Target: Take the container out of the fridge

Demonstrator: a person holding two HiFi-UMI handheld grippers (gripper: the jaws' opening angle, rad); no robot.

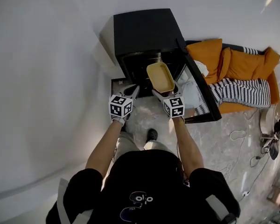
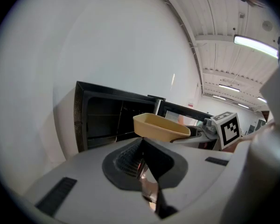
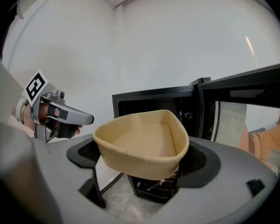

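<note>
White walls and a pale marbled floor (image 1: 224, 139) are surrounding a small black fridge (image 1: 144, 31), which is standing with its door (image 1: 200, 97) swung open to the right. Beside that door, an orange sofa (image 1: 238, 64) is sitting against the wall. The right claw (image 1: 164, 94) is gripping a shallow tan container (image 1: 160, 76) by its near edge, holding it in the air just in front of the fridge's open compartment. The left claw (image 1: 130, 91) is hovering just left of the container, its jaws pressed together with nothing between them.
</note>
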